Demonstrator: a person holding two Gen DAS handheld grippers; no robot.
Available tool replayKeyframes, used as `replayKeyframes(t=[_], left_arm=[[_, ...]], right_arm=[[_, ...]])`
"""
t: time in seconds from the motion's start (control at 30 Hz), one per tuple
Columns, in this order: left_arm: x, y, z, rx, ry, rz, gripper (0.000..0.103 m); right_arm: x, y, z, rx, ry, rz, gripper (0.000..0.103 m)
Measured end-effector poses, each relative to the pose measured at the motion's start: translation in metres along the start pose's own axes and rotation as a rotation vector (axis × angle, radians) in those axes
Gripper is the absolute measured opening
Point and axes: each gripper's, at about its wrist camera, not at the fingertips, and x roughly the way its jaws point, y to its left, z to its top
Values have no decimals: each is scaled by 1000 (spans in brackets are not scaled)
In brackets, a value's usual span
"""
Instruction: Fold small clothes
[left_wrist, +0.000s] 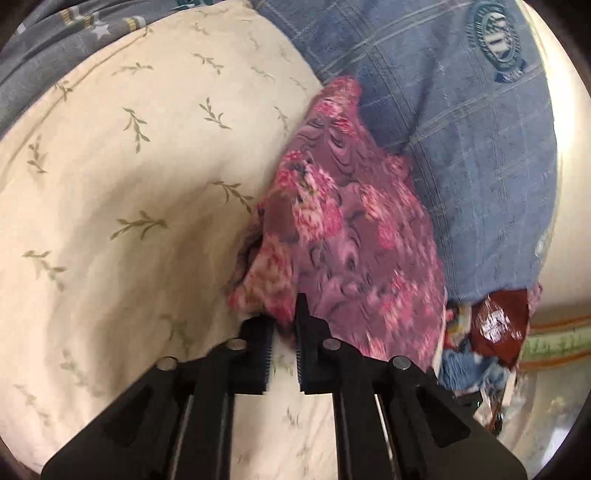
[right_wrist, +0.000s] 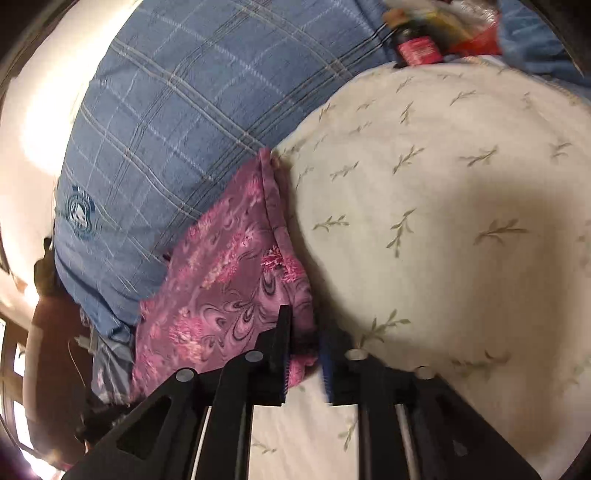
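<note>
You're mid-task, early by the look of it. The pink-and-purple floral fabric garment (left_wrist: 343, 221) lies bunched on the cream leaf-print bed sheet (left_wrist: 129, 184), its far side pushed up against the blue plaid pillow (left_wrist: 461, 147). No clean fold edge shows; one layer looks doubled over but loosely, so I'd judge the folding not finished.

Your left gripper (left_wrist: 286, 328) has its jaws nearly together, pinched on the garment's near hem, on the side away from the pillow. Your right gripper (right_wrist: 306, 343) stands at the garment's other near corner, also on the sheet side; its jaws are narrow with a pink fold of cloth between them, though the blue-ribbed pad looks slightly off the fabric, so the grip reads as light.

What's left, as I judge it: lift both corners, carry them across, flatten, fold again.

Writing: the pillow carries a round dark-teal crest (right_wrist: 79, 216), text too blurred to read. Beyond the pillow's far end sits a dark bottle with a red label (right_wrist: 415, 46), lettering unreadable.
</note>
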Motion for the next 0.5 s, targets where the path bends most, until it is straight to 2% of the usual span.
replayKeyframes(t=[0.07,0.1,0.13,0.17,0.2,0.23,0.27,0.4,0.5], left_arm=[[-18,-1,0,62,9,-24,9],[-25,-3,0,84,4,-42,17],[-32,-6,0,101,-8,-56,35],[-40,-11,3,119,-34,-63,44],[-46,-12,7,125,-52,-61,55],[-48,-18,12,134,-68,-54,58],[-48,-23,18,146,-72,-51,58],[-30,-38,54,153,-12,-25,60],[-13,-42,82,154,61,-10,61]], right_arm=[[-19,10,1,-29,-61,-44,18],[-29,19,1,-67,-94,-34,18],[-35,34,0,-118,-113,-19,20],[-35,49,-3,-166,-117,-9,22],[-33,64,-6,-211,-110,2,32],[-28,78,-11,-257,-93,14,43],[-18,96,-19,-314,-62,26,45],[33,181,-76,-621,106,65,46],[58,221,-131,-841,194,72,49]])
